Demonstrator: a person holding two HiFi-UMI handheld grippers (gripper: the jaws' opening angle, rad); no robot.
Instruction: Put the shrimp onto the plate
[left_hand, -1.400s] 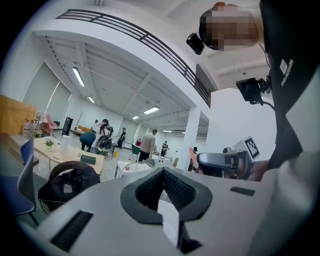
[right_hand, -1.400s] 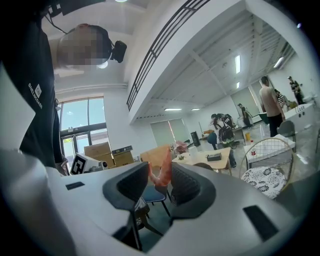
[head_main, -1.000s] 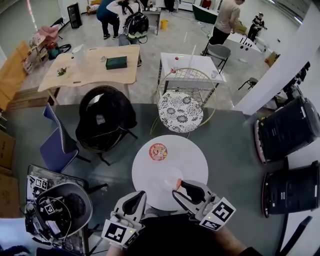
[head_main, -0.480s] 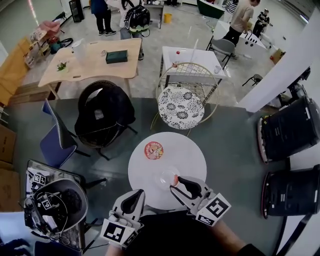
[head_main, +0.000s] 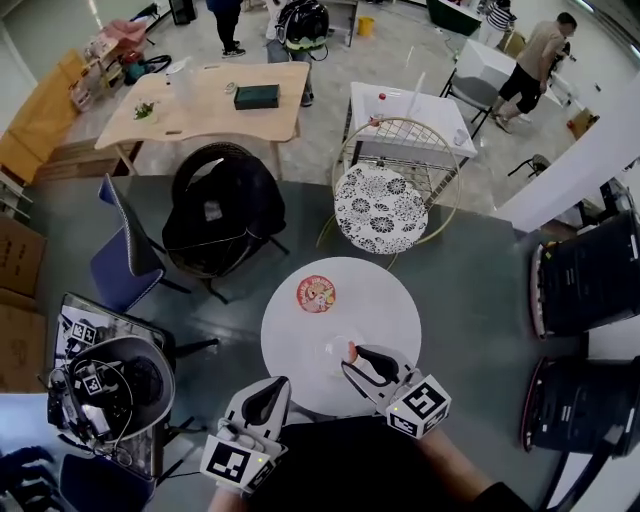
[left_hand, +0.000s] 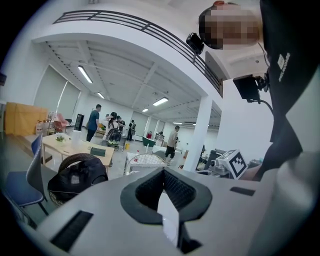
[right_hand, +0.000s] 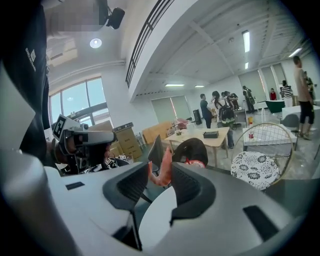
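Observation:
A pink shrimp (right_hand: 162, 170) is pinched upright between the jaws of my right gripper (head_main: 352, 353), which is shut on it. In the head view the shrimp (head_main: 351, 351) hangs over the near part of the round white table (head_main: 380, 300), right beside a clear shallow dish (head_main: 335, 350). A small red-patterned plate (head_main: 316, 295) lies farther back on the table, apart from the gripper. Its red rim (right_hand: 196, 163) peeks over the right jaw in the right gripper view. My left gripper (head_main: 268, 392) is at the table's near edge, shut and holding nothing.
A dark chair with a black jacket (head_main: 222, 215) stands left of the table and a floral-cushioned wire chair (head_main: 380, 208) behind it. A blue chair (head_main: 125, 260) and a cart of equipment (head_main: 105, 385) are at the left. People stand at far tables.
The head camera has shifted, so the whole scene has slid a little. My right gripper still holds the shrimp and has edged slightly farther over the table. The left gripper has hardly moved.

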